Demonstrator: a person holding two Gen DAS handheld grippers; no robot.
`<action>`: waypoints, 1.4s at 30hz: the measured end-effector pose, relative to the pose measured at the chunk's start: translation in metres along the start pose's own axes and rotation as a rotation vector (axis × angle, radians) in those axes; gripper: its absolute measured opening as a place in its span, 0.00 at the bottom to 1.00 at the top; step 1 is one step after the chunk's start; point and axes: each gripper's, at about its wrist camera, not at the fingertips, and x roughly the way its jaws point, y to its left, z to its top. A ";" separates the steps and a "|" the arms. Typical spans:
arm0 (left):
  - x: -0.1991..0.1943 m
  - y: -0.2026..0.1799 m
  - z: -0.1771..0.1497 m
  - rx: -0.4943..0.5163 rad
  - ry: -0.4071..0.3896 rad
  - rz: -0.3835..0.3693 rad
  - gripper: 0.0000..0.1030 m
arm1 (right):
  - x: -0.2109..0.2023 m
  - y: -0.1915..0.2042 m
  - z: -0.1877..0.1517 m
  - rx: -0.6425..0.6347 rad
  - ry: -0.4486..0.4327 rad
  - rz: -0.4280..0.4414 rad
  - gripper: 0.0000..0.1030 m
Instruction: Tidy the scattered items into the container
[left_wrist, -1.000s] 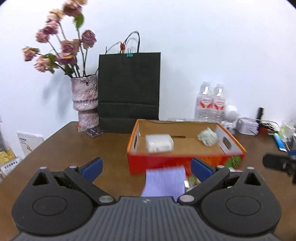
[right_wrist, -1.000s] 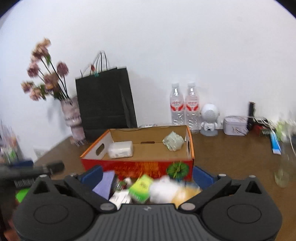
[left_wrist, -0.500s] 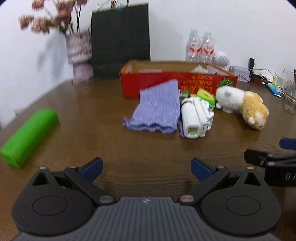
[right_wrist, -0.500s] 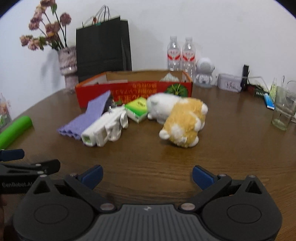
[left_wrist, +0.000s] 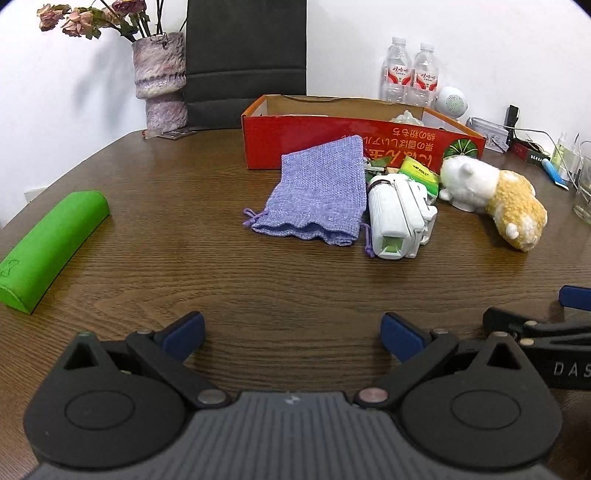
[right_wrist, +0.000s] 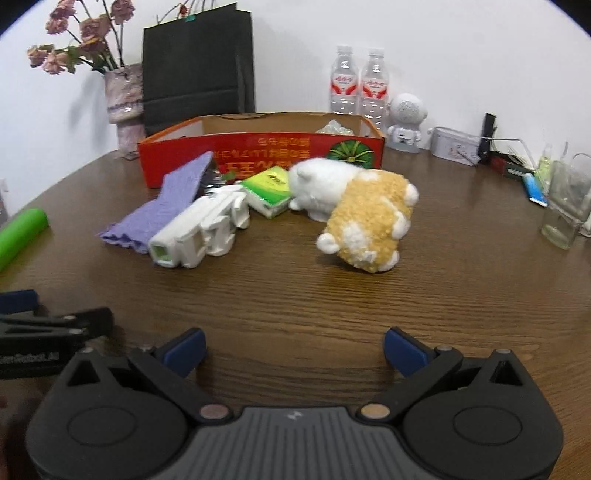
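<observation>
An orange-red cardboard box (left_wrist: 343, 142) (right_wrist: 258, 149) stands open at the back of the brown table. In front of it lie a purple cloth pouch (left_wrist: 317, 190) (right_wrist: 162, 206), a white plastic device (left_wrist: 397, 216) (right_wrist: 201, 229), a green-and-yellow tissue pack (left_wrist: 419, 173) (right_wrist: 269, 188) and a white-and-tan plush toy (left_wrist: 491, 195) (right_wrist: 360, 206). A green case (left_wrist: 48, 243) (right_wrist: 20, 234) lies far left. My left gripper (left_wrist: 291, 332) is open and empty near the front edge. My right gripper (right_wrist: 293, 349) is open and empty too, well short of the plush toy.
Along the wall stand a vase of dried flowers (left_wrist: 159, 79), a black paper bag (left_wrist: 245, 62), two water bottles (right_wrist: 360, 86), a small white robot figure (right_wrist: 406, 123) and a metal tin (right_wrist: 456, 147). A glass (right_wrist: 567, 206) stands at the right edge.
Both grippers have pulled back and down from just above the box to low over the table's near side. The scattered items now lie in full view ahead.
</observation>
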 end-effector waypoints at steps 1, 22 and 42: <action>0.000 0.000 0.000 0.000 0.000 -0.002 1.00 | 0.000 0.000 0.000 0.001 0.000 0.001 1.00; -0.002 -0.002 0.000 0.022 -0.001 -0.036 1.00 | 0.000 0.000 0.001 0.001 0.000 -0.001 1.00; -0.022 0.064 0.021 -0.147 -0.081 -0.087 1.00 | -0.011 0.016 0.025 -0.099 -0.033 0.179 0.94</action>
